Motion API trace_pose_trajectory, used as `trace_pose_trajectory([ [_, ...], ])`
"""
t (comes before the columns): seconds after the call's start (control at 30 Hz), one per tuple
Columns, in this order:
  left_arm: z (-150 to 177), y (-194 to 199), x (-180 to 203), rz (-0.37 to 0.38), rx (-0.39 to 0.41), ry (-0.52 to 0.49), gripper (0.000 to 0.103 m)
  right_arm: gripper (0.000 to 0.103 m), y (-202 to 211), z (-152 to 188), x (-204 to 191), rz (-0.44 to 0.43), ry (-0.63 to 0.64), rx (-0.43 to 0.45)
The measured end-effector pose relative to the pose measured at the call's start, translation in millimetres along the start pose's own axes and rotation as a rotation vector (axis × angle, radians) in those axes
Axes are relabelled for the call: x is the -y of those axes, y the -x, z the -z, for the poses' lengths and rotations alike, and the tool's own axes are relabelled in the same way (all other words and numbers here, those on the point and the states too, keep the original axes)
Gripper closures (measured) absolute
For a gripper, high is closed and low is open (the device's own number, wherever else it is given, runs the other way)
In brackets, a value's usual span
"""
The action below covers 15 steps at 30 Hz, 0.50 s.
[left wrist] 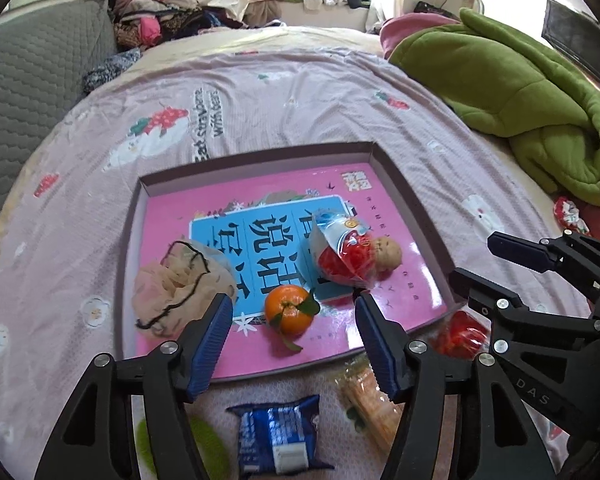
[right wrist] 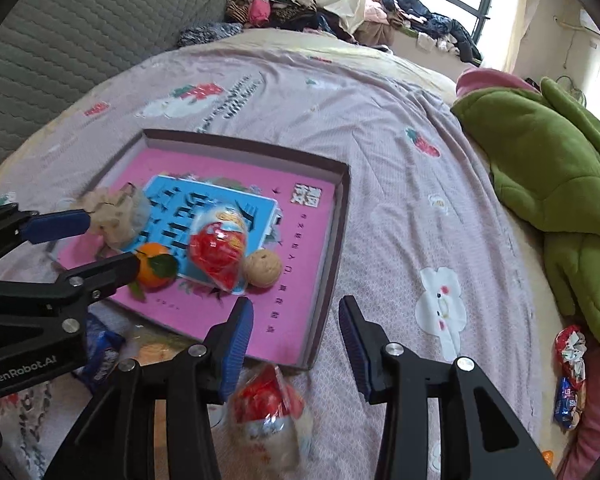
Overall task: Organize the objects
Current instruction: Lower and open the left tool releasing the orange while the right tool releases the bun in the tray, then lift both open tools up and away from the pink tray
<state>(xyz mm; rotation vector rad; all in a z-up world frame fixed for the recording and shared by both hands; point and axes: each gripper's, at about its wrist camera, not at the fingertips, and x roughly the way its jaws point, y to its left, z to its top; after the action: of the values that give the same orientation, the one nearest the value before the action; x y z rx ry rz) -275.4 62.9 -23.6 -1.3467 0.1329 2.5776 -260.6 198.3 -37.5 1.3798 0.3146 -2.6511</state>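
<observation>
bed: pink strawberry-print sheet [left wrist: 300, 92] carries everything; no desk here.
tray: shallow box tray [left wrist: 256, 156] with a pink-and-blue printed floor, near the bed's near edge.
in tray: tangerine [left wrist: 289, 309] by the near rim; beige mesh pouch [left wrist: 180, 280] at the near-left corner; red-and-clear snack bag [left wrist: 342, 254] mid-right, with a walnut [left wrist: 388, 254] touching its right side.
outside tray: blue snack packet [left wrist: 282, 436] and striped wafer pack [left wrist: 370, 398] on the sheet just in front of the near rim; second red-and-clear snack bag [right wrist: 268, 408] just off the tray's near-right corner.
left gripper [left wrist: 294, 340]: jaws wide, holding nothing; hangs above the near rim, tangerine framed between the fingers, blue packet below it.
right gripper [right wrist: 296, 340]: jaws wide, holding nothing; over the near-right corner, loose red bag directly under its left finger.
step: judged as mid-collection. Four items are in, at least three are out. Both grippers are between picks.
next move: right gripper looks best placed for the loose red bag. It would need to drop, centre the bag between the fingers, close gently on the crinkly film, lift over the rim.
risk: film may slip or bunch; left finger is close to the tray wall.
</observation>
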Motion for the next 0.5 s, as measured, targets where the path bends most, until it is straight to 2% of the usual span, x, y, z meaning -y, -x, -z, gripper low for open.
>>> trace_pose_trajectory([
  [0.13, 1, 26, -4, -0.016, 0.034, 0.004, 0.033, 0.058, 27, 0, -7, -0.010, 0.004, 0.041],
  [0.5, 2, 106, -21, -0.023, 0.116, 0.024, 0.032, 0.058, 103, -9, -21, -0.011, -0.007, 0.156],
])
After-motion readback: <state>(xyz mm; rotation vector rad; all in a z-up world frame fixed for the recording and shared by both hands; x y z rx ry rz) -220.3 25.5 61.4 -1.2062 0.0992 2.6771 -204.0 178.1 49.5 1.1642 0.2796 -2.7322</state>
